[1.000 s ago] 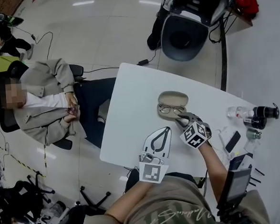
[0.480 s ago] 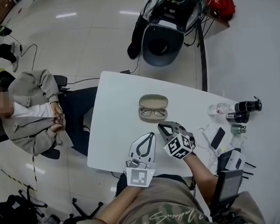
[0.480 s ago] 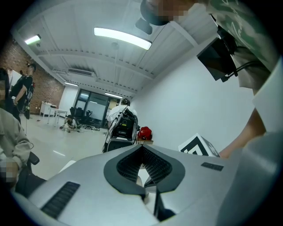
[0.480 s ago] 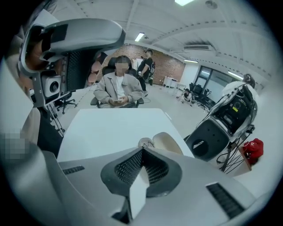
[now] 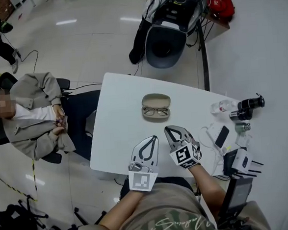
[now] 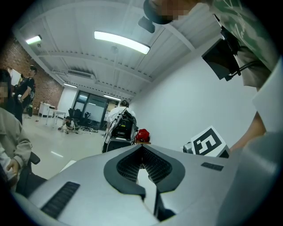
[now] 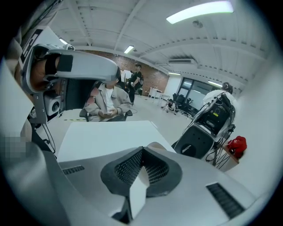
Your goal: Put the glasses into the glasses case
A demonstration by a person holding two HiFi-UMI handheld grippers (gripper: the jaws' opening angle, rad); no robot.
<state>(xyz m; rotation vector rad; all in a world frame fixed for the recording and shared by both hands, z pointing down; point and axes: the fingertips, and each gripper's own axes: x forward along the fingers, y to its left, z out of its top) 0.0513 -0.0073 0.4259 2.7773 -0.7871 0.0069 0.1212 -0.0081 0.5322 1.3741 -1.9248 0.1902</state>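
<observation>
Beneath the glasses case (image 5: 156,100), white worktop (image 5: 120,123), carrying all below bar the seated person, the machine and the red bundle. Left of the glasses case, past the worktop edge: person (image 5: 33,112) seated in a chair, grey jacket, hands together in lap. Beyond the glasses case, on the floor: black-and-white machine (image 5: 165,34) hung with cables. Further beyond and right of the glasses case: red bundle (image 5: 221,4).

Nearer the wearer than the glasses case, slightly left: left hand-held gripper (image 5: 152,139), closed tip to tip, gripping nothing, well apart from the case. Nearer than the glasses case, slightly right: right hand-held gripper (image 5: 167,129), likewise closed and empty, tips pointed toward the case, not touching it.

Glasses case itself: beige, open-lidded, flat on the worktop. Inside the glasses case, nearer half: glasses (image 5: 156,112), dark-framed; folded or unfolded, cannot tell.

Right of the glasses case: clear bottle (image 5: 221,106), black cylinder (image 5: 250,102), dark phone (image 5: 221,136), white cables (image 5: 208,132).
</observation>
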